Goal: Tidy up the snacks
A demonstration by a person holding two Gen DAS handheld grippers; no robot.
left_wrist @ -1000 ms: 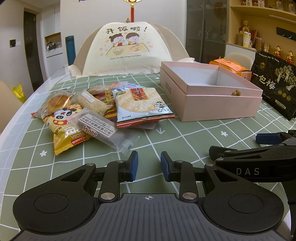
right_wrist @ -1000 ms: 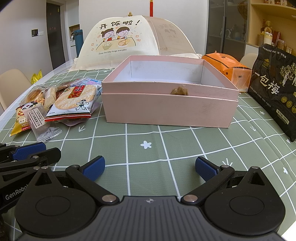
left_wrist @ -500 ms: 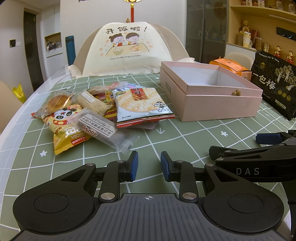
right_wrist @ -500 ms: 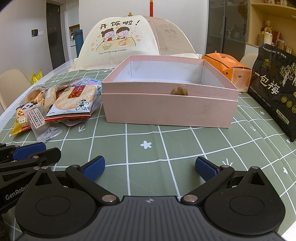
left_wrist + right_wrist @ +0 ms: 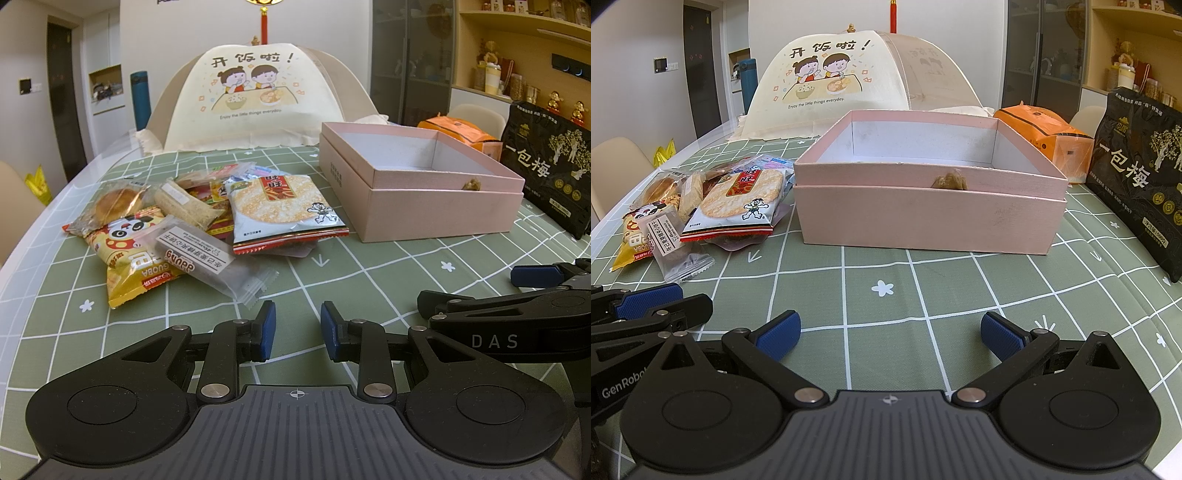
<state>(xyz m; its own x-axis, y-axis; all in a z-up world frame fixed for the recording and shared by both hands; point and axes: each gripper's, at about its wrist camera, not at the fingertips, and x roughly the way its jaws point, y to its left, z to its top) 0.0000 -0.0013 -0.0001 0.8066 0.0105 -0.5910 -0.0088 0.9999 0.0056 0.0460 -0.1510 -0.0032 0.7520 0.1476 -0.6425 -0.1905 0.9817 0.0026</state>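
A pile of snack packets lies on the green checked tablecloth: a rice cracker pack (image 5: 280, 210) (image 5: 740, 203), a yellow panda bag (image 5: 127, 254), a clear wrapped bar (image 5: 210, 262) and a wrapped bun (image 5: 114, 201). An open pink box (image 5: 417, 184) (image 5: 929, 184) stands to their right, with a small brown knot (image 5: 949, 181) on its front rim. My left gripper (image 5: 297, 330) hovers low in front of the pile, jaws narrowly apart and empty. My right gripper (image 5: 890, 332) is wide open and empty in front of the box.
A cream food cover (image 5: 258, 96) stands at the back. A black plum bag (image 5: 1141, 177) and an orange pack (image 5: 1045, 136) stand right of the box. The table's left edge (image 5: 33, 229) curves past the snacks.
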